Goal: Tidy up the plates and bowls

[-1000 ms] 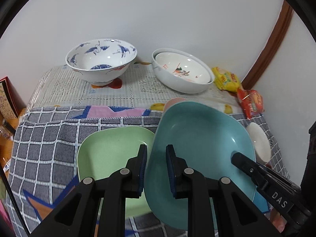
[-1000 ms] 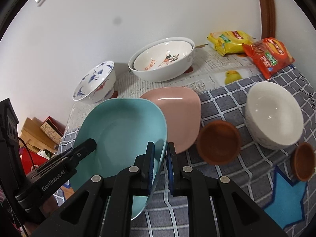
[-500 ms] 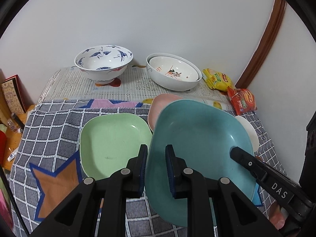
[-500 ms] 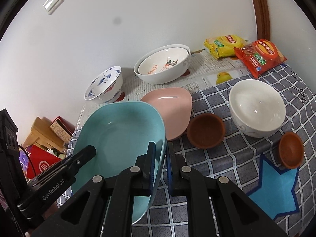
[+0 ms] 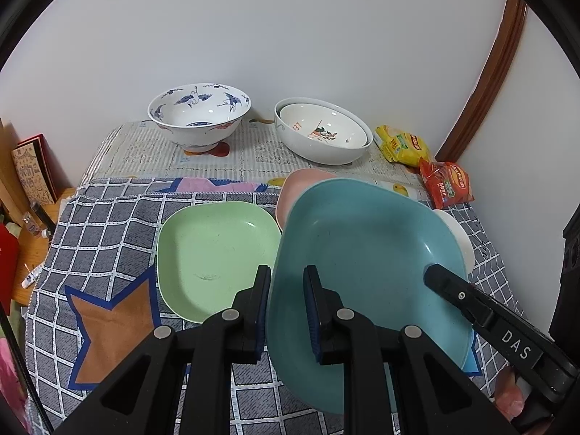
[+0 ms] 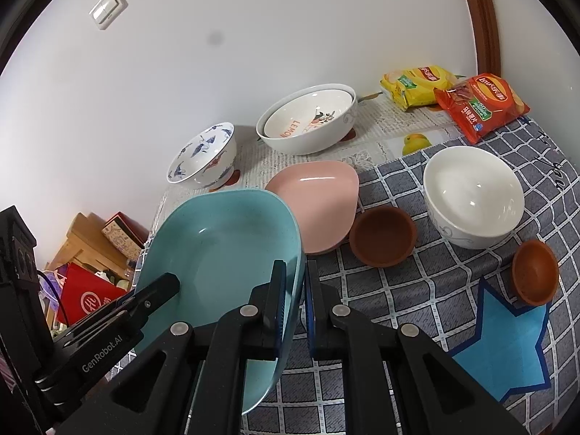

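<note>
A teal square plate (image 5: 366, 246) hangs above the checked cloth, held at two sides. My left gripper (image 5: 288, 275) is shut on its left rim. My right gripper (image 6: 294, 272) is shut on the right rim of the same teal plate (image 6: 221, 246). The other gripper's fingers (image 5: 471, 304) reach in over the plate's far side. A green plate (image 5: 214, 257) lies flat on the cloth just left of the held plate. Behind it a pink plate (image 6: 319, 199) is partly hidden in the left wrist view.
At the back stand a blue-crane bowl (image 5: 199, 116) and two nested white bowls (image 5: 322, 134). A white bowl (image 6: 471, 195) and two small brown bowls (image 6: 382, 235) (image 6: 534, 272) sit to the right. Snack packs (image 6: 478, 105) lie in the far right corner by the wall.
Both grippers have drawn back and up with the teal plate, so the table looks farther away. Most of that happened early; both grips stayed shut.
</note>
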Motion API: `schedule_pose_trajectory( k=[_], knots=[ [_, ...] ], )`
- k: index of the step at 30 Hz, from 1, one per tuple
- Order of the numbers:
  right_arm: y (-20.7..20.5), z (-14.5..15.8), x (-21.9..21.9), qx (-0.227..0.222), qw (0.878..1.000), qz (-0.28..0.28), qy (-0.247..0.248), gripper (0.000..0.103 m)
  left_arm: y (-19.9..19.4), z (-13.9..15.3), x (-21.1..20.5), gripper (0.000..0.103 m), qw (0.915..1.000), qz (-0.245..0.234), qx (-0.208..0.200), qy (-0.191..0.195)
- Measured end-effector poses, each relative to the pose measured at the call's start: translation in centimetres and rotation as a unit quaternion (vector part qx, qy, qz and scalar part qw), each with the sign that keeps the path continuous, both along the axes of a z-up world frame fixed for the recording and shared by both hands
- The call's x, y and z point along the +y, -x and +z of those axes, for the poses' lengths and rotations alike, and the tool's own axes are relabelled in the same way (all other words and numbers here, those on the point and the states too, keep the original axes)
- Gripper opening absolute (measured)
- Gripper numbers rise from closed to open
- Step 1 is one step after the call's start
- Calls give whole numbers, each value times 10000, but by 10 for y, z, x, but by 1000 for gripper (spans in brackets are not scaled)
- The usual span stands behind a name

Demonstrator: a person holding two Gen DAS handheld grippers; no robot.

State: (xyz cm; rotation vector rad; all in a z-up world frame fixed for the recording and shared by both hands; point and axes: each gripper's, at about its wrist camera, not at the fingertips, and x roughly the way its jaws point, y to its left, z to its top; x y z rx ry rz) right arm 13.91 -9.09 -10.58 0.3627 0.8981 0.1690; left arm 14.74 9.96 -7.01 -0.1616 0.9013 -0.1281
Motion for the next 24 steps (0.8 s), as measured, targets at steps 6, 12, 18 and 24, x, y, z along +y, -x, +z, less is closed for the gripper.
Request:
schedule_pose_trajectory(
  k=[6, 12, 18, 24],
  knots=[
    [0, 0, -1, -2, 10000, -8, -20, 10, 1, 1, -1, 18, 10000, -4, 5, 17],
    [-2, -1, 5, 12, 10000, 31, -40, 10, 4, 0, 5, 18, 10000, 41, 9, 43],
    [-3, -2, 11, 15, 9999, 102, -24, 10, 3, -2, 13, 18, 9999, 104, 11, 64],
    [-6, -7, 17, 64, 9999, 160, 5, 10, 1, -6, 18, 18, 9999, 141, 40, 78]
  ],
)
